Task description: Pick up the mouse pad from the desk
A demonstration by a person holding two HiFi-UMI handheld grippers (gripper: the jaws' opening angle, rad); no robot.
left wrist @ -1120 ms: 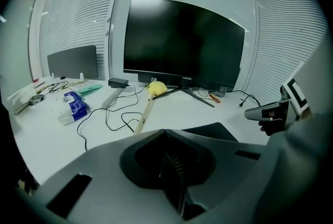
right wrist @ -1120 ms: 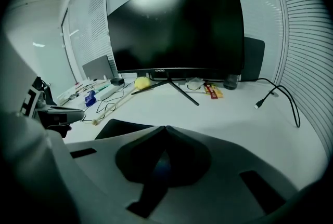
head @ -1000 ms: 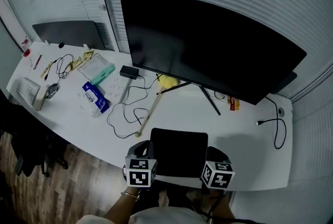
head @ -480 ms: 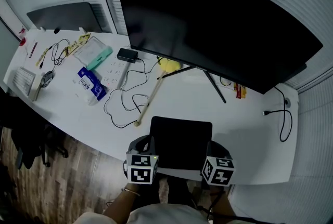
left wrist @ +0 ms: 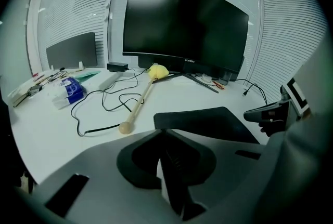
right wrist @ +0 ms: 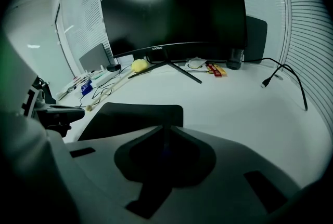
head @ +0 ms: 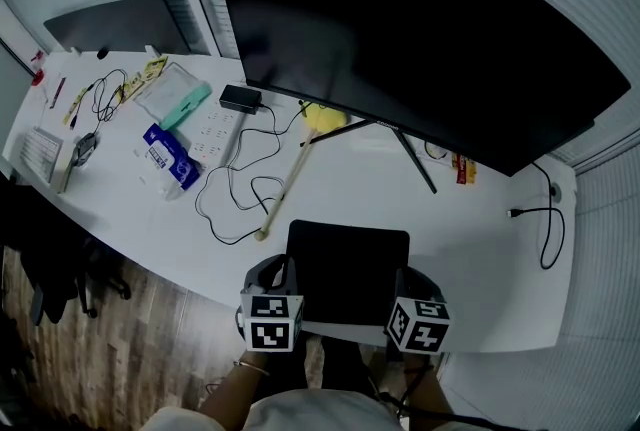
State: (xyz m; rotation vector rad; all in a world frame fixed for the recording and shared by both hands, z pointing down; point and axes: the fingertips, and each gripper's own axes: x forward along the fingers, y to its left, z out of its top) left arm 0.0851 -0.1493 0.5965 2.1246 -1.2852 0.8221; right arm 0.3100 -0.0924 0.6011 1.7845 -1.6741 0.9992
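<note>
Pad (head: 348, 269): dark, rounded rectangle, lying flat on the white worktop (head: 480, 249). It sits at the near edge, in front of the monitor (head: 420, 39) stand. Nothing rests on it. The stick (head: 285, 194) with the yellow head and the loose cable (head: 235, 204) lie off to its left, apart from it.

Left claw (left wrist: 165, 134): jaws together, nothing between them. It is poised beside the pad's near left corner. We cannot tell from any view whether it touches the pad.

Right claw (right wrist: 165, 132): jaws together, empty, beside the near right corner. Both claws point down and forward across the pad.

Step, as we judge it: approach. The pad is not yet taken.

Handling, our estimate:
- Light, thin and limp. It should sag if lifted from one side only.
- The underside is probably grippy, so it should resist sliding.
- Not fragile, so a firm pinch is safe.
- It lies flush, with no lip for a jaw to get under.

Where to take hold: the near edge, one claw at each corner. Both claws must open first. We would then draw the edge just past the worktop's rim, or peel up a corner, so the lower jaw gets beneath. Lifting both sides together should keep it from folding.
</note>
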